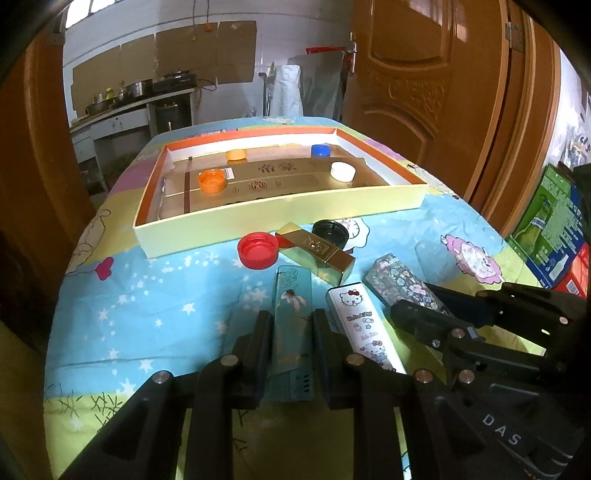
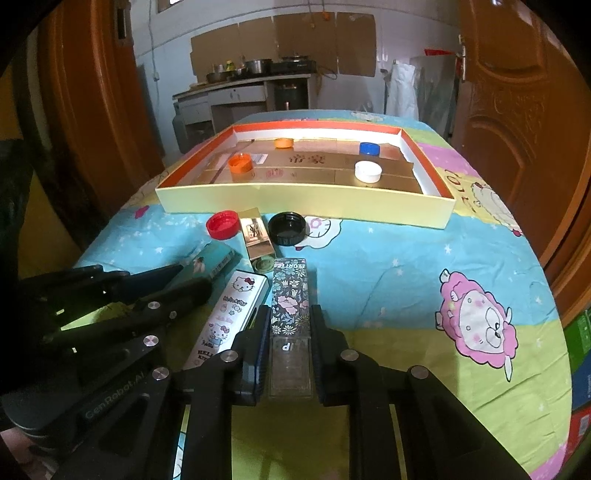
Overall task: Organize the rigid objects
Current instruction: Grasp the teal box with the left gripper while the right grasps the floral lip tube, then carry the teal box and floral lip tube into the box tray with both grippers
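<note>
left gripper (image 1: pixel 291 332) clamps teal box (image 1: pixel 291 310) | right gripper (image 2: pixel 290 328) clamps floral box (image 2: pixel 290 295) | cartoon tablecloth (image 2: pixel 388 273) | kitchen counter (image 2: pixel 240 85), probably

A: Dim indoor light with a warm cast; the brightest patch is a window (image 1: pixel 79 13) at the upper left.

B: Strong fisheye bending, black vignette in the corners, distant background soft.

The right gripper (image 2: pixel 289 325) clamps the floral box (image 2: pixel 290 295).
</note>
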The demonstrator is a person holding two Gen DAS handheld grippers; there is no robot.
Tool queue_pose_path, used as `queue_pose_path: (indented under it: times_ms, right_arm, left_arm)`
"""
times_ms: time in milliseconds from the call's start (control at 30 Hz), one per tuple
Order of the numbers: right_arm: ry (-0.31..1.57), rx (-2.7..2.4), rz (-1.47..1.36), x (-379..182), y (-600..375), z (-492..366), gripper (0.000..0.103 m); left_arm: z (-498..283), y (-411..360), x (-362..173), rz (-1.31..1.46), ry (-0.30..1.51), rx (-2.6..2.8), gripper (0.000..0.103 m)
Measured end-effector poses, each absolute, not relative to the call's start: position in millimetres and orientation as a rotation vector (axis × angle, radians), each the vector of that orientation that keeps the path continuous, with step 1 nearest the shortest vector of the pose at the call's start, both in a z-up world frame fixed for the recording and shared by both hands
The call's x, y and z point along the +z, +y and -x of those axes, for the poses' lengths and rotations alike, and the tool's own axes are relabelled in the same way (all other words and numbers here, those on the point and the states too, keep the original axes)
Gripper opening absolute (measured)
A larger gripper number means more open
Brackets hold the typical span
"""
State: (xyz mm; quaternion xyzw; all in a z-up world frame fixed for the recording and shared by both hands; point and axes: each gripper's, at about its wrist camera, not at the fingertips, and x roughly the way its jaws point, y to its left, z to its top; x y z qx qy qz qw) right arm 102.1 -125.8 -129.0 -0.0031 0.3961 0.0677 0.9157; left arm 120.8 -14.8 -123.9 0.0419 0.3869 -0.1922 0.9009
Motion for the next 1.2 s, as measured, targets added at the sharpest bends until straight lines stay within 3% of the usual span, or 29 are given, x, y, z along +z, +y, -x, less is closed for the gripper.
queue_pose_path:
  times_ms: [1200]
  right_arm:
    - [0.682,0.163,0.053,-58,-142,-119,0.02]
  left_arm:
    - [-136,-13,-52,-0.04,0.675,-0.286,0.022]
